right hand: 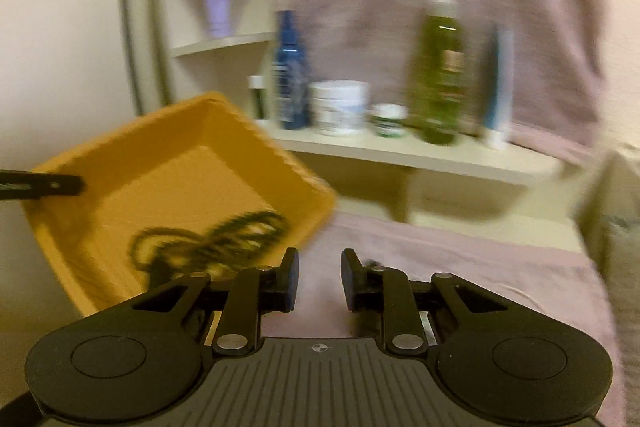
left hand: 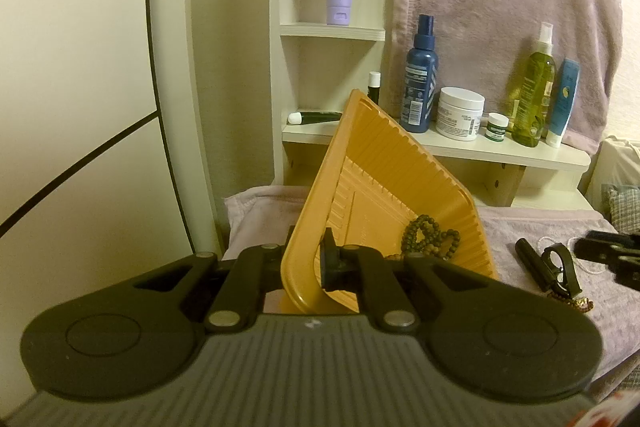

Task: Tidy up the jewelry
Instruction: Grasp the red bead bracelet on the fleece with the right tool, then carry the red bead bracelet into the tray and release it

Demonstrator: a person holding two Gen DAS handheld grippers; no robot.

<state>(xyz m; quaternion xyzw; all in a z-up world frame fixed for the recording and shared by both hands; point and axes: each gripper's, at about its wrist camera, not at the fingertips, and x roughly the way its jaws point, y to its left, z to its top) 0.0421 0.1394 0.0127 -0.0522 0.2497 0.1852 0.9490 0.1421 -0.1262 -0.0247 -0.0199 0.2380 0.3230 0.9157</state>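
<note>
left gripper [left hand: 306,263]: fingers clamped on near rim of tilted orange tray [left hand: 372,163] | bead bracelets [left hand: 430,235] lie at tray's low edge | right gripper [right hand: 319,281]: fingers narrowly parted, empty, over bare pink towel [right hand: 460,259] beside tray

Tilted orange tray [left hand: 372,163] holds dark beaded bracelets [left hand: 430,235].

Each wrist camera sits close behind its own tongs, facing forward and slightly downward. Both views share the orange tray [left hand: 372,187] and the bottle shelf [left hand: 480,151] beyond the tongs.
</note>
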